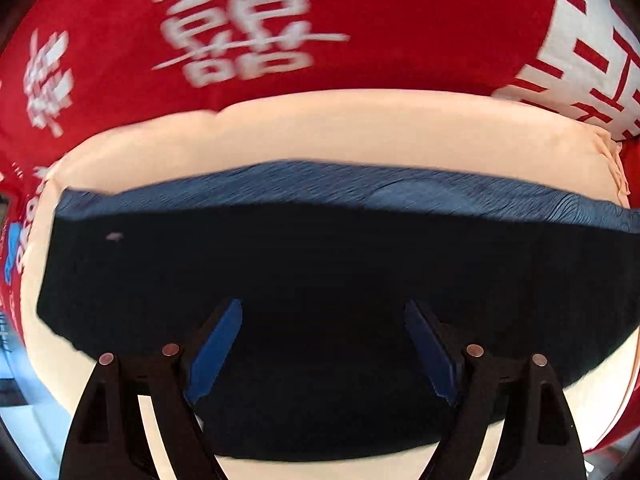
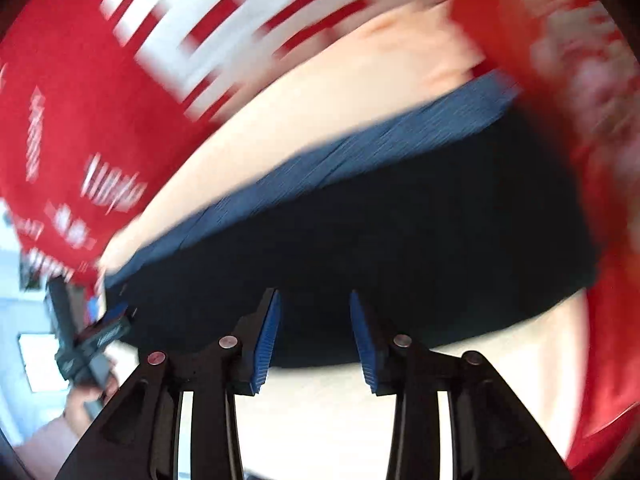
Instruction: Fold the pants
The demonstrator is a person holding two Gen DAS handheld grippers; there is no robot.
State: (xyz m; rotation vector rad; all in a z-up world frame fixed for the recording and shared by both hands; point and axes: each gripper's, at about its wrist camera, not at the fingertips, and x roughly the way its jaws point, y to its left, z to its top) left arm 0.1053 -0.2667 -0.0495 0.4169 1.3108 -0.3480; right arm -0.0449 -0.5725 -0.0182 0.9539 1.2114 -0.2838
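Observation:
The pants [image 1: 280,264] lie folded as a dark navy slab with a blue ribbed waistband [image 1: 360,188] along the far edge, on a cream cushion [image 1: 320,128]. My left gripper [image 1: 323,308] hangs open over the dark cloth, with nothing between its blue pads. In the right wrist view the pants [image 2: 400,240] and waistband [image 2: 360,152] run diagonally. My right gripper [image 2: 314,296] stands open at their near edge, its narrow gap empty. The right view is blurred.
Red cloth with white characters [image 1: 400,20] surrounds the cream cushion [image 2: 320,100] and shows again as red cloth [image 2: 80,80] in the right view. At that view's left edge a hand [image 2: 80,404] holds a black tool body [image 2: 88,344].

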